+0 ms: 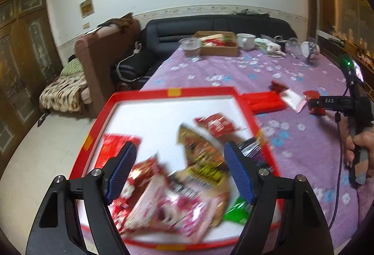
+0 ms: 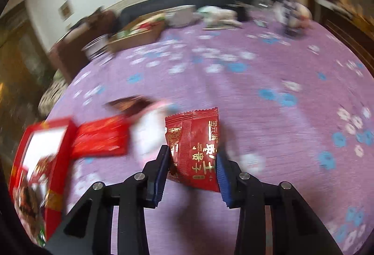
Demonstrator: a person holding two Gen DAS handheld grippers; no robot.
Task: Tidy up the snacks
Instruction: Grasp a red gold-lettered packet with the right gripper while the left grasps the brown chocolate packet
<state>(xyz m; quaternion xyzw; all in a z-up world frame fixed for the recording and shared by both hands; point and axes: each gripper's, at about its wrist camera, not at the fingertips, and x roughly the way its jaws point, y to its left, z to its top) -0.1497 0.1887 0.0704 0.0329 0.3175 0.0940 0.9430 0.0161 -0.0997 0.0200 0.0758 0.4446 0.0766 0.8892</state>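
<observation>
A red-rimmed white tray [image 1: 198,91] holds several snack packets, among them a red one [image 1: 217,124], a pink one [image 1: 168,208] and a green one [image 1: 236,210]. My left gripper [image 1: 180,150] hangs open above them with nothing gripped. To the right of the tray lie a flat red pack [image 1: 264,102], a white-pink packet [image 1: 292,98] and a small dark red one [image 1: 278,86]. My right gripper [image 2: 192,152] is shut on a red snack packet [image 2: 194,133], held off the purple cloth. The tray [image 2: 58,150] is at its lower left.
The table wears a purple floral cloth [image 1: 233,68]. At its far end stand a cardboard box [image 1: 219,49], a glass jar [image 1: 191,47], a white bowl [image 1: 245,41] and small clutter. A black sofa [image 1: 187,28] and brown armchair [image 1: 98,56] lie beyond the left edge.
</observation>
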